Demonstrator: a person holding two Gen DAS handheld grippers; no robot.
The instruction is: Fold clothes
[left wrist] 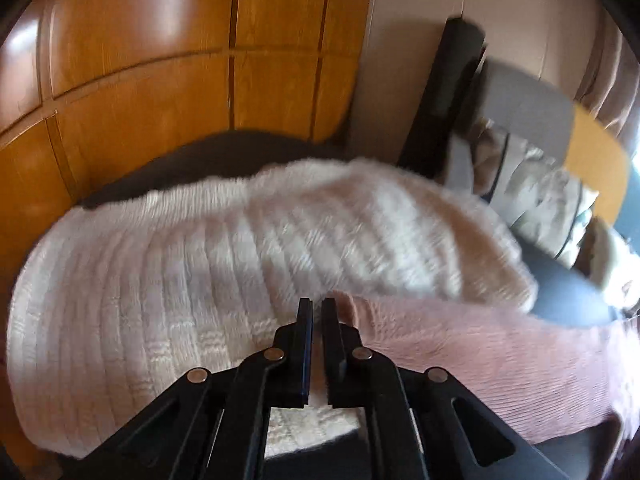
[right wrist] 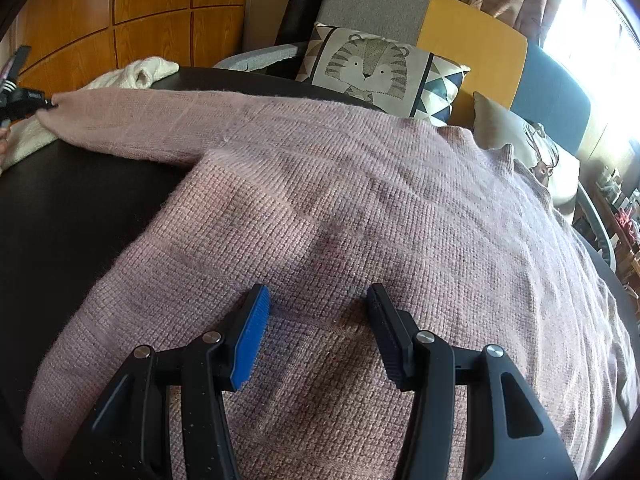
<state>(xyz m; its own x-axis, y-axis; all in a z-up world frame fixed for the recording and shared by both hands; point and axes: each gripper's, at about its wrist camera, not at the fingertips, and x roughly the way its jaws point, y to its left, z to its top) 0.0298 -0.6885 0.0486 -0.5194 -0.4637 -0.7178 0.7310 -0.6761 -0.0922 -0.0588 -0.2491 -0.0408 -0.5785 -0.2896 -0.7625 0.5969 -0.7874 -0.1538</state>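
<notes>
On the dark table [right wrist: 80, 208], two sweaters: pink [right wrist: 360, 208], white [left wrist: 200, 248].

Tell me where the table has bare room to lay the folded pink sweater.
Bare dark table shows only on the left, between the pink sweater body, its outstretched sleeve and the white knit. The rest is crowded: sweater covers the centre and right, cushions press the far edge.

Pink sweater [right wrist: 360, 208] spread flat on dark bench [right wrist: 80, 208], right claw [right wrist: 316, 300] open over its body, left claw [right wrist: 50, 102] pinching the sleeve cuff.
</notes>
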